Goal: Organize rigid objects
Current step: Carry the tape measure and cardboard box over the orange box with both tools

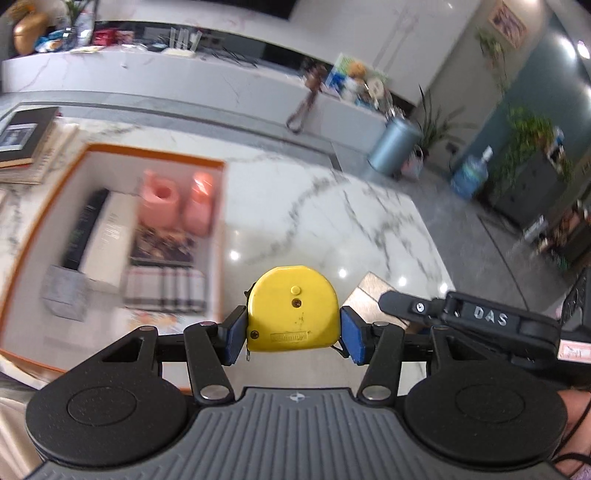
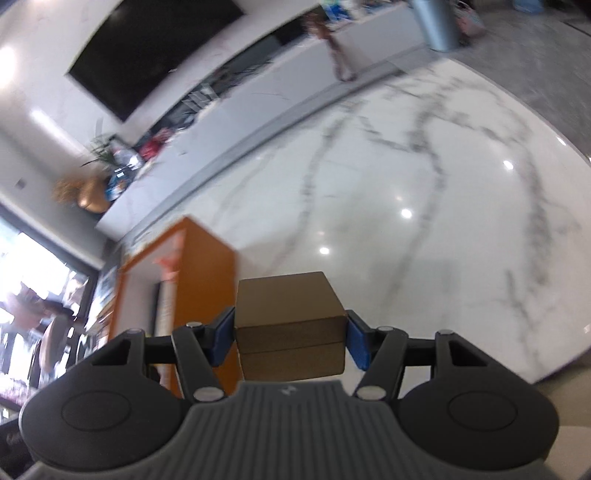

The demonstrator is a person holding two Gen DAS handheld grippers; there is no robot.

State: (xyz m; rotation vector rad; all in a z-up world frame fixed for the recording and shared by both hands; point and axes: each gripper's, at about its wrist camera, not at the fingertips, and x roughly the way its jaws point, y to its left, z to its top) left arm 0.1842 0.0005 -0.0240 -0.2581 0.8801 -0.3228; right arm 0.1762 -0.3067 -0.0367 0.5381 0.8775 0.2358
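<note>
Marble tabletop (image 1: 332, 206) is seen below both grippers. Yellow tape measure (image 1: 293, 310) is clamped by the left gripper (image 1: 293, 334); brown box (image 2: 290, 325) is clamped by the right gripper (image 2: 290, 338). Orange-rimmed tray (image 1: 218, 229) is seen at ten o'clock, filled with blurred items.

Living or lounge area of a home or showroom flat, judged by the furnishings. A large dark wall-mounted screen (image 2: 147, 55) is seen above a long white marble ledge (image 1: 147, 77) cluttered with ornaments and packets. A glossy white marble table (image 2: 406, 184) is set in front. Potted plants (image 1: 524, 140), a framed picture (image 1: 508, 22), a metal bin (image 1: 393, 147) and a water bottle (image 1: 469, 177) are seen along the far wall.
</note>
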